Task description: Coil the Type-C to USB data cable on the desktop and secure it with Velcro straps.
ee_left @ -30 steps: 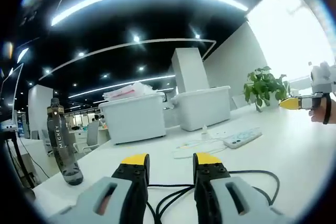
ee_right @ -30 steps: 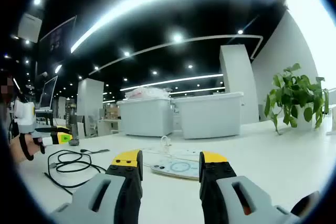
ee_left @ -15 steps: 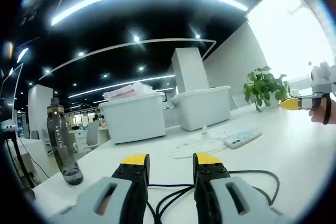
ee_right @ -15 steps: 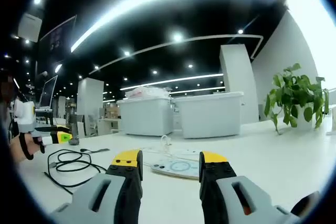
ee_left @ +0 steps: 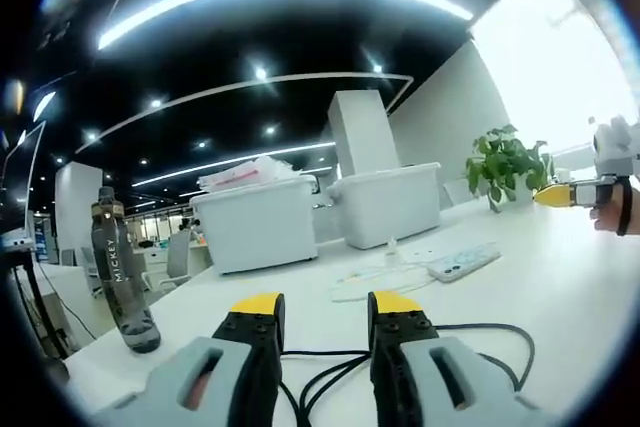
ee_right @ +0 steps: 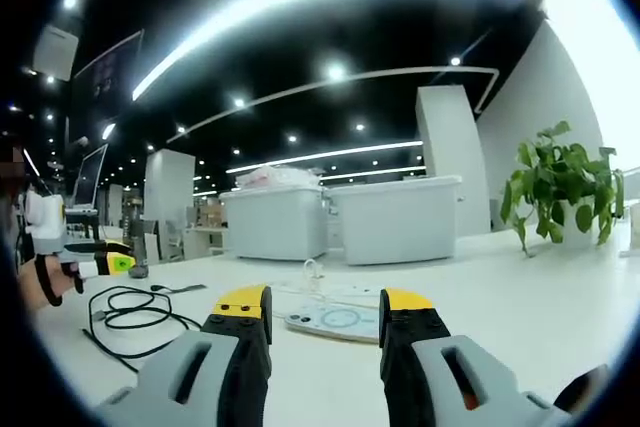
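Your left gripper (ee_left: 320,309) and right gripper (ee_right: 325,303) both stand with jaws apart, holding nothing. The black cable (ee_left: 470,332) lies loose on the desk (ee_left: 560,287), just ahead of the left jaws. Take one end first, then make even loops

**What the views leave unclear**

In the left gripper view, the black cable (ee_left: 330,372) runs behind the left gripper (ee_left: 321,315) and off the bottom edge, so its ends and plugs stay hidden. The right gripper (ee_left: 556,196) is cut by the right edge. In the right gripper view, the cable's (ee_right: 135,309) connectors are too small to tell apart, and the print on the flat white device (ee_right: 335,320) is unreadable.
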`<state>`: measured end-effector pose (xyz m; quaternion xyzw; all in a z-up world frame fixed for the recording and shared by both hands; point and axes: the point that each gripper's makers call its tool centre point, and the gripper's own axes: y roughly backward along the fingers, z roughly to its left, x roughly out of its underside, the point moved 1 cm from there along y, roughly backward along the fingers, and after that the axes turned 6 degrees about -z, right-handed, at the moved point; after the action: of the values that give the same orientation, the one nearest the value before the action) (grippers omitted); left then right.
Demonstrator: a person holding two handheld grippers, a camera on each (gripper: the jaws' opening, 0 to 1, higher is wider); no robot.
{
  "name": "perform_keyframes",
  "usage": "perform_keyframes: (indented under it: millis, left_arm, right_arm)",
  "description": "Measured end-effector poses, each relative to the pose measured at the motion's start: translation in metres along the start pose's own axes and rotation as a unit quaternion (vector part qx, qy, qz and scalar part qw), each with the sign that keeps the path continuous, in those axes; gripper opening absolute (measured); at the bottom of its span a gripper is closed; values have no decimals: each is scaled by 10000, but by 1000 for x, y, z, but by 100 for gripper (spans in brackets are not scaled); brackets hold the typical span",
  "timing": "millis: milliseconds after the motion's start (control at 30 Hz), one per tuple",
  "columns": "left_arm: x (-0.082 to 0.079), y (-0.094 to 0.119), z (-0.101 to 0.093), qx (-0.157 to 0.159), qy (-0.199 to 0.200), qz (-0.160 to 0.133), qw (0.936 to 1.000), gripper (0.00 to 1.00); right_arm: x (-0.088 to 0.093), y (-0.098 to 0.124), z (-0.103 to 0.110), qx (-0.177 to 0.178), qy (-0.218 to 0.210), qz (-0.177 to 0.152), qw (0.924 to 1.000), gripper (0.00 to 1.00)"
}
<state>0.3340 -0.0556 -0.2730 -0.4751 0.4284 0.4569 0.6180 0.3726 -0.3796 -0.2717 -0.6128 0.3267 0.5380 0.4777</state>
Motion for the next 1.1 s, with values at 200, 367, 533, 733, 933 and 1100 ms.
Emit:
perform_keyframes:
  millis: [200, 367, 533, 733, 933, 1100]
  left_arm:
    - [0, 1, 1, -24, 7, 6, 10000, 35]
    - [1, 0, 2, -42, -12, 14, 10000, 35]
    - [1, 0, 4, -66, 3, 24, 10000, 35]
    - [1, 0, 6, -94, 43, 11, 9999, 35]
    - [1, 1, 6, -101, 32, 6, 9999, 35]
    - [1, 0, 6, -84, 45, 22, 10000, 35]
  right_arm:
    - [2, -1, 0, -7, -6, 38, 10000, 42]
    - [4, -1, -1, 24, 12, 68, 10000, 42]
    - [4, -1, -1, 46, 12, 59, 10000, 43]
    - [2, -1, -2, 72, -10, 27, 10000, 43]
    - [2, 0, -2, 73, -15, 20, 10000, 43]
    - [1, 0, -4, 92, -10, 13, 10000, 43]
